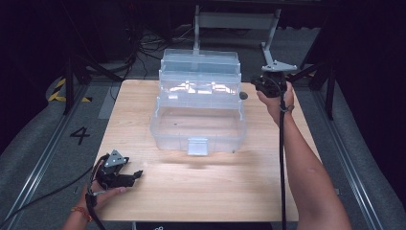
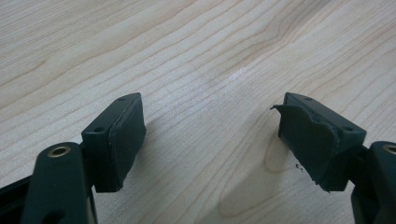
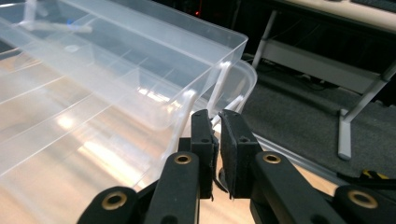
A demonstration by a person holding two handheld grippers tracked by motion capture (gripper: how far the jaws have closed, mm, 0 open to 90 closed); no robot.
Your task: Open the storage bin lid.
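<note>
- The clear plastic box [image 1: 198,108] stands open at the middle of the wooden surface [image 1: 201,191].
- Right gripper [image 3: 215,128] beside the box's right end, jaws closed, holding nothing.
- Left gripper [image 2: 210,135] near the front left corner, jaws apart and empty.

Lighting: bright from overhead onto the desk [image 1: 143,120]; surroundings beyond its edges fall off to near black, esp. both far corners of the high view. Soft pale glare patch on the wood near the desk's front edge, w/ a faint shadow under the clear plastic box [image 1: 198,108]. Box walls throw white highlights, washing out detail inside. High view is low-res, slightly soft overall. Left gripper view: wood grain sharp mid-frame, sheen streak across it, near jaw parts blurred, soft shadows beneath the pads. Right gripper view: jaws fairly crisp, box glare strong at left, background dim and soft.
</note>
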